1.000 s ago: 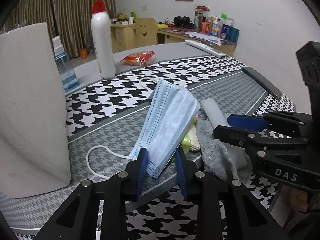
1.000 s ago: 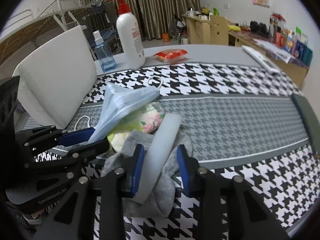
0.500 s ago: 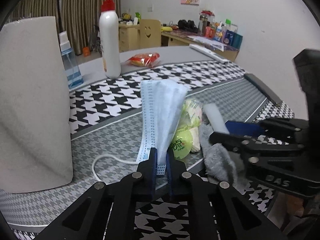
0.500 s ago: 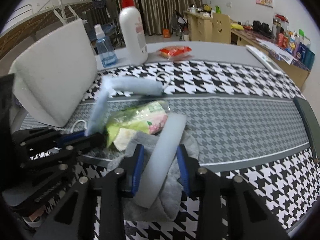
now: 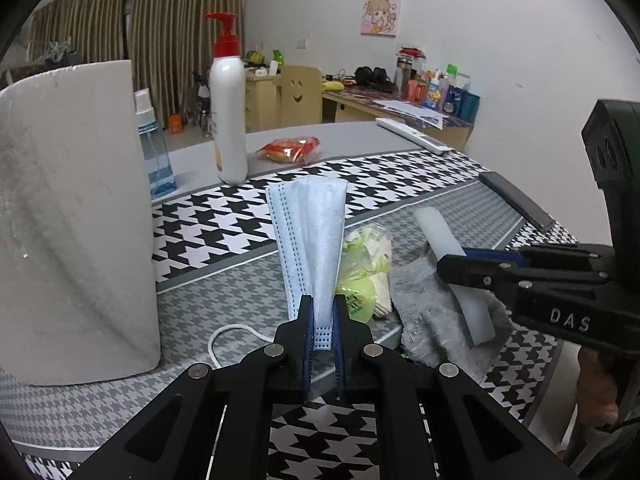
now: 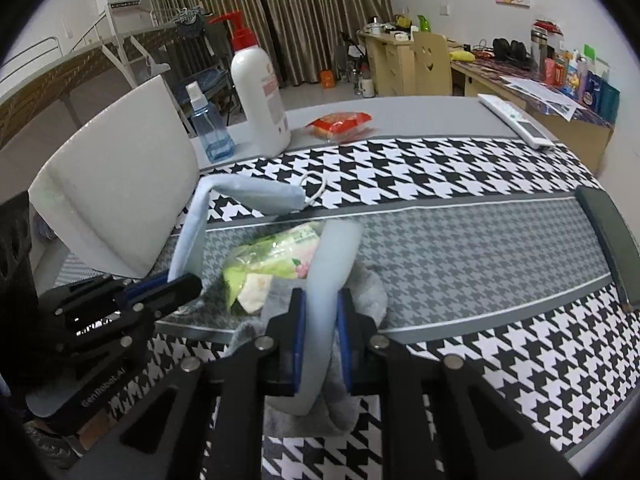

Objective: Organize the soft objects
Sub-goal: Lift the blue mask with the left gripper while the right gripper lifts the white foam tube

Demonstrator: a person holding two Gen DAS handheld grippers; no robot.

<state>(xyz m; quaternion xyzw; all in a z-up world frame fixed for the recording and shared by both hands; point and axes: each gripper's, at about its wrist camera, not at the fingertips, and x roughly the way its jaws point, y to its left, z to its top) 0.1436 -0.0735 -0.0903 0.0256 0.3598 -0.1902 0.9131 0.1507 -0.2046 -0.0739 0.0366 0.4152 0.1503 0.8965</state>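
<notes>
The blue face mask (image 5: 312, 240) stands upright over the houndstooth tablecloth (image 5: 224, 288), its lower edge pinched in the left gripper (image 5: 320, 320), whose jaws are clamped tight. Its far ear loop (image 6: 314, 188) shows only in the right wrist view. Beside it, the right gripper (image 6: 322, 340) has just been closing and now squeezes the pale foam strip (image 6: 334, 276), above the grey sock (image 5: 432, 316). The green tissue pack (image 6: 272, 264) is half hidden between them. The paper towel roll (image 5: 72, 220) stands left, cut off.
</notes>
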